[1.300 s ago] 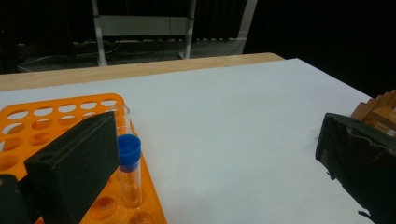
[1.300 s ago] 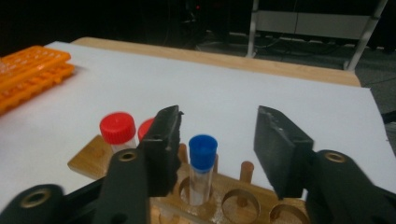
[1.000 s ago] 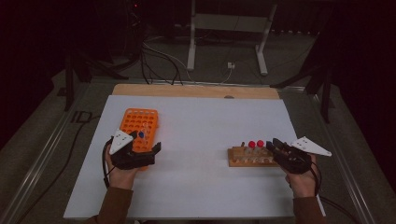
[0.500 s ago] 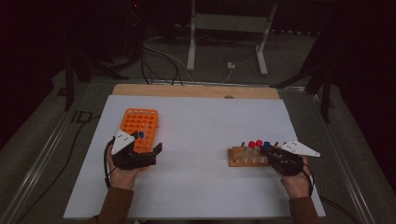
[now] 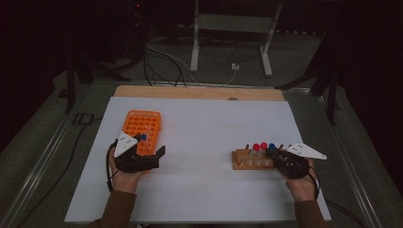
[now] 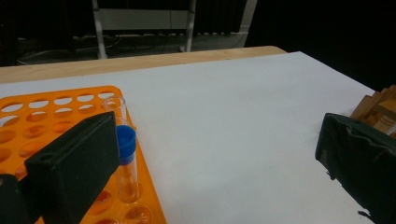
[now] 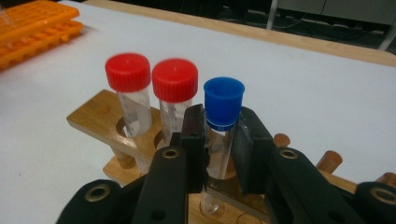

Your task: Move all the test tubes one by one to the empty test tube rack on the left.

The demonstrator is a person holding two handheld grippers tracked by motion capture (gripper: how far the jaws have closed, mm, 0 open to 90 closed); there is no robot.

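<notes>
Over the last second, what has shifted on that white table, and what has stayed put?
The right gripper has drawn back a little toward the person and now has its jaws around the blue-capped clear tube in the wooden rack. The left gripper, jaws open, stayed by the orange plastic rack. Both red-capped tubes kept their holes.

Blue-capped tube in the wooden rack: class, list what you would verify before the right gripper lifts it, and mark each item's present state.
1. Right gripper straddles the blue-capped tube just below its cap: ok.
2. Jaws pressed firmly on the glass: cannot tell.
3. Tube upright in the wooden rack: ok.
4. Red-capped tubes apart from the jaws: ok.
5. Left gripper open by the orange rack, away from the lift: ok.
6. Free holes in the orange rack: ok.
</notes>
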